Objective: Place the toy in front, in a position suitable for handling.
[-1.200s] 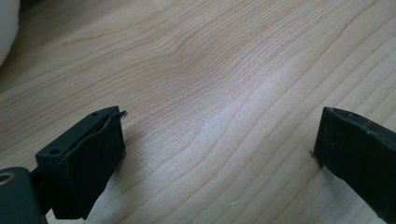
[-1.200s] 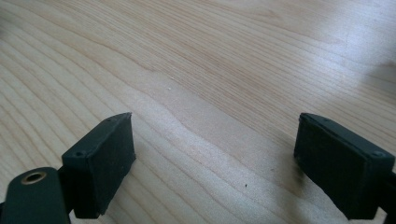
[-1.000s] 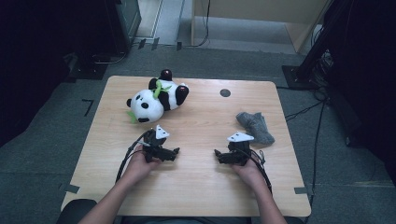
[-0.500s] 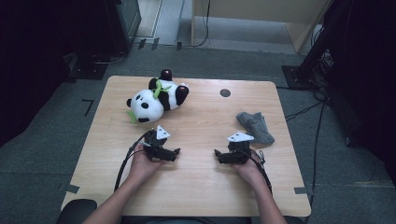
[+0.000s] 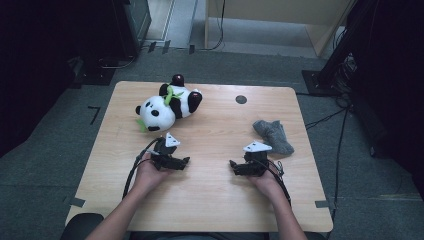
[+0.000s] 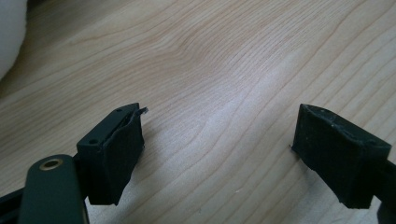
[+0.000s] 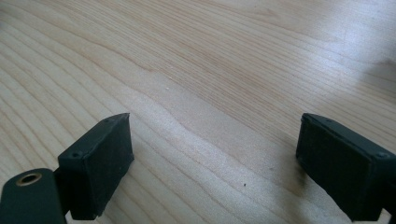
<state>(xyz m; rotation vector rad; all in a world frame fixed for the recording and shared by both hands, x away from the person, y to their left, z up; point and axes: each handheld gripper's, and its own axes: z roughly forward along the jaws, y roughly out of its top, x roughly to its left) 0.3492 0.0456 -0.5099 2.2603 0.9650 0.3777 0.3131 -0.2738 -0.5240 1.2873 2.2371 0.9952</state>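
Black grippers (image 5: 187,161), grey triangular plates, black cables

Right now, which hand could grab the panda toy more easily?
Probably the left. The left gripper sits just below the panda on the table, its jaws apart with nothing between them, having just closed a little. The right gripper lies nearer the grey sock.

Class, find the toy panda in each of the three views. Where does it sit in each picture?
High view: the toy panda lies on the far left part of the table.
Left gripper view: a white soft edge at the top left corner, likely its fur.
Right gripper view: table wood ahead.
Shared landmark: the table's pale wood grain.
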